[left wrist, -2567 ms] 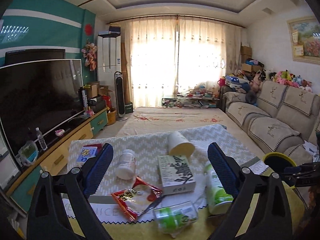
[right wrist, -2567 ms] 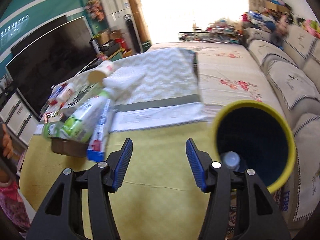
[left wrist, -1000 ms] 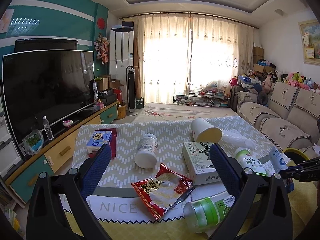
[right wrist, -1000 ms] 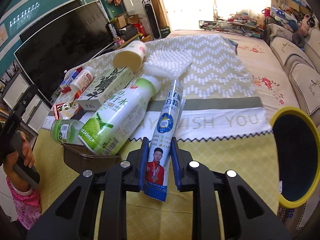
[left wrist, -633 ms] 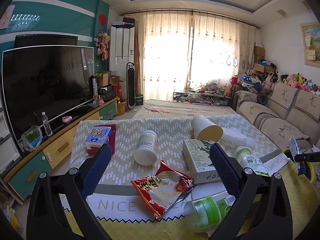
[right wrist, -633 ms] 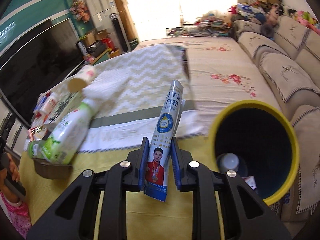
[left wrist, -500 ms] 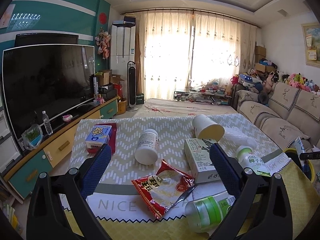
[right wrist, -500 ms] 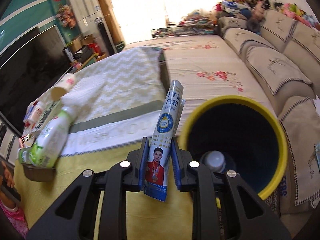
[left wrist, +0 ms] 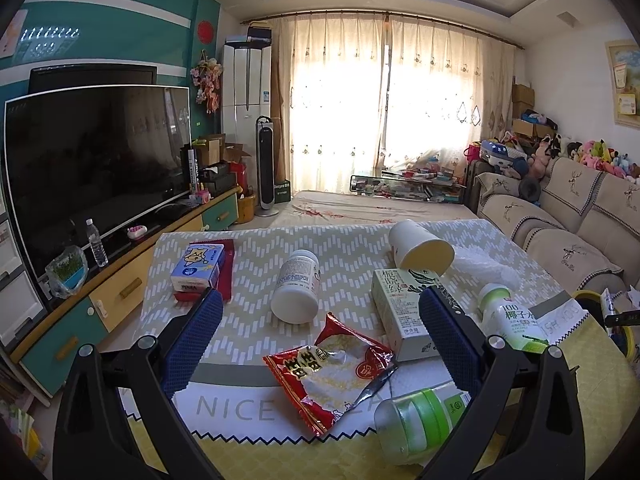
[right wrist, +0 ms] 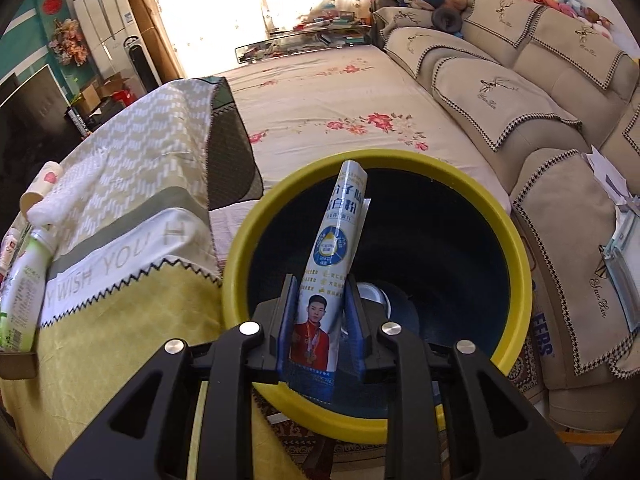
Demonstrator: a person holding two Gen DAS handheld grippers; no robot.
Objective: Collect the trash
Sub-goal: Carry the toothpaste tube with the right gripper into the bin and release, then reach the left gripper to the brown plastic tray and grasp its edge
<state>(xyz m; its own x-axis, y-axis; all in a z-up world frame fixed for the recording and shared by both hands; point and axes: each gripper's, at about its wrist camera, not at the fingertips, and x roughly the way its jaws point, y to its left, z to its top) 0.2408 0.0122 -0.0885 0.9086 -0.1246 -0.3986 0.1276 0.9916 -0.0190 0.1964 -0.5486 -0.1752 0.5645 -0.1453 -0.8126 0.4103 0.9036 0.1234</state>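
My right gripper (right wrist: 320, 280) holds a blue-and-white stick packet (right wrist: 336, 240) upright over the mouth of a yellow-rimmed dark bin (right wrist: 240, 256). Its jaws are opening, and the pads still touch the packet's sides. A white-capped bottle (right wrist: 372, 294) lies at the bin's bottom. My left gripper (left wrist: 319, 298) hangs open over the table with nothing between its fingers. Below it lie a red snack bag (left wrist: 328, 364), a white pill bottle (left wrist: 298, 286), a green tea box (left wrist: 400, 308), a paper cup (left wrist: 420, 250), a coconut drink bottle (left wrist: 508, 316) and a green bottle (left wrist: 420, 420).
A blue box (left wrist: 198, 266) lies at the table's far left. The bin stands on the floor off the table's right end, beside a beige sofa (right wrist: 520, 120). A television (left wrist: 92, 160) and cabinet line the left wall. A covered low platform (right wrist: 340, 112) lies beyond the table.
My right gripper has carried the packet from the table to above the bin and tipped downward. The left gripper has hardly moved.
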